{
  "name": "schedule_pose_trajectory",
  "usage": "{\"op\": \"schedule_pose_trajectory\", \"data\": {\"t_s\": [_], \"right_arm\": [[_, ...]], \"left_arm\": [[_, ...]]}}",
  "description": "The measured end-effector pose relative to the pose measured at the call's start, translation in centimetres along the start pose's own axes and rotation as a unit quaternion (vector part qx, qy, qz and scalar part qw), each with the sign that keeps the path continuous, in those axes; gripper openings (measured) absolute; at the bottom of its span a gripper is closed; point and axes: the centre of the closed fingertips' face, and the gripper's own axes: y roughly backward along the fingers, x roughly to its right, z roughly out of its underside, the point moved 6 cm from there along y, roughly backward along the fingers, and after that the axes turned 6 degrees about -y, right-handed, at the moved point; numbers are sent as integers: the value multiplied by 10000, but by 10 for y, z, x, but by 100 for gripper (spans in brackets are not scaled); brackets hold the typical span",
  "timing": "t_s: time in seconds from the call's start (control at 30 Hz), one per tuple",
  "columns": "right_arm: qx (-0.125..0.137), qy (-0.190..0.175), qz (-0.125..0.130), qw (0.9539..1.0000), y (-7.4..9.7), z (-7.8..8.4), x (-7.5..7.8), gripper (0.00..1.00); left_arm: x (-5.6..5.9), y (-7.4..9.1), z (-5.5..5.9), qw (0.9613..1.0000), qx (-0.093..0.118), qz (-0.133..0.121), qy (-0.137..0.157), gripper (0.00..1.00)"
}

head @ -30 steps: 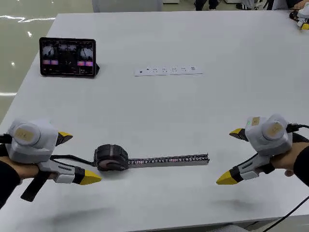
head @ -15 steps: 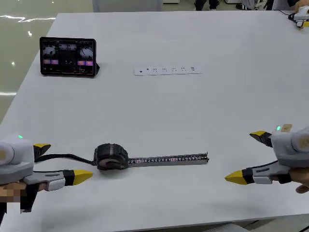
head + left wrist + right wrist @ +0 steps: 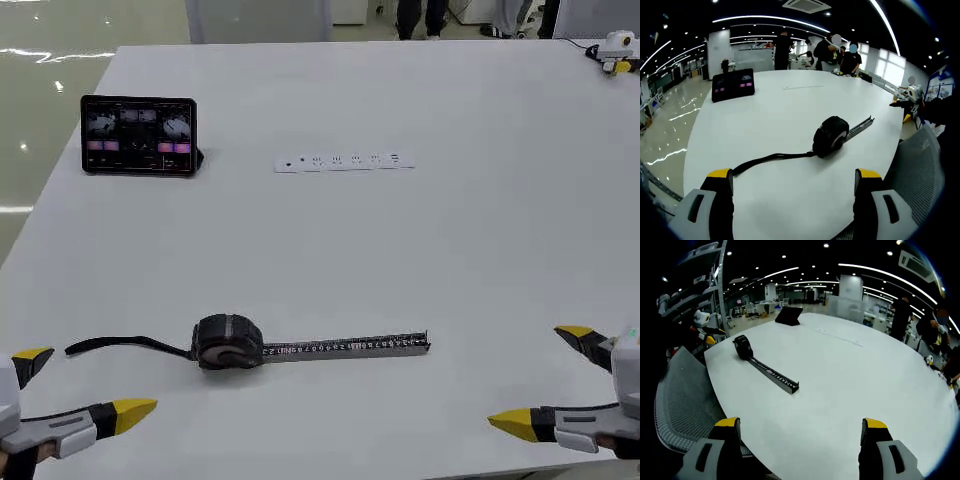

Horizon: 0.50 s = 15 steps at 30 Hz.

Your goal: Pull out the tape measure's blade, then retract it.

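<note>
One large white rectangular table [image 3: 450, 250] carries every item, and the black round tape measure case [image 3: 228, 342] lying on it serves as the reference point.

Two hand-held grippers with grey bodies and yellow-tipped jaws are held on the person's side of the case, neither touching it.
- The left gripper [image 3: 90, 380] sits to the left of the case. Its jaws are spread wide and grip nothing. In the left gripper view the case lies ahead between the jaws, well clear of them.
- The right gripper [image 3: 535, 376] sits well to the right of the case, past the blade's free end. Its jaws are likewise spread wide and empty.

A black tablet with a lit screen [image 3: 138, 135] stands propped far beyond the case, to its left. A flat white power strip [image 3: 345, 160] lies far beyond the case, slightly to its right.

The dark graduated blade [image 3: 345, 346] extends from the case to the right and lies flat on the table, with its end hook free. A thin black wrist strap [image 3: 120, 345] trails from the case to the left.
</note>
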Motion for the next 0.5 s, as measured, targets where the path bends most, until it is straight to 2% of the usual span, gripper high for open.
{"op": "schedule_pose_trajectory", "data": {"t_s": [0.07, 0.17, 0.3, 0.5], "right_arm": [[29, -66, 40, 10000, 2, 2, -4, 99], [4, -135, 65, 9999, 4, 6, -6, 99], [107, -254, 185, 9994, 12, 9, -3, 99], [59, -271, 234, 9993, 14, 13, -3, 99]], "left_arm": [[0, 3, 0, 9999, -12, -115, -117, 99], [3, 4, -3, 10000, 67, -8, -69, 99], [5, 5, -3, 9996, 12, 17, -289, 99], [6, 6, -3, 9997, 40, 28, -242, 99]]}}
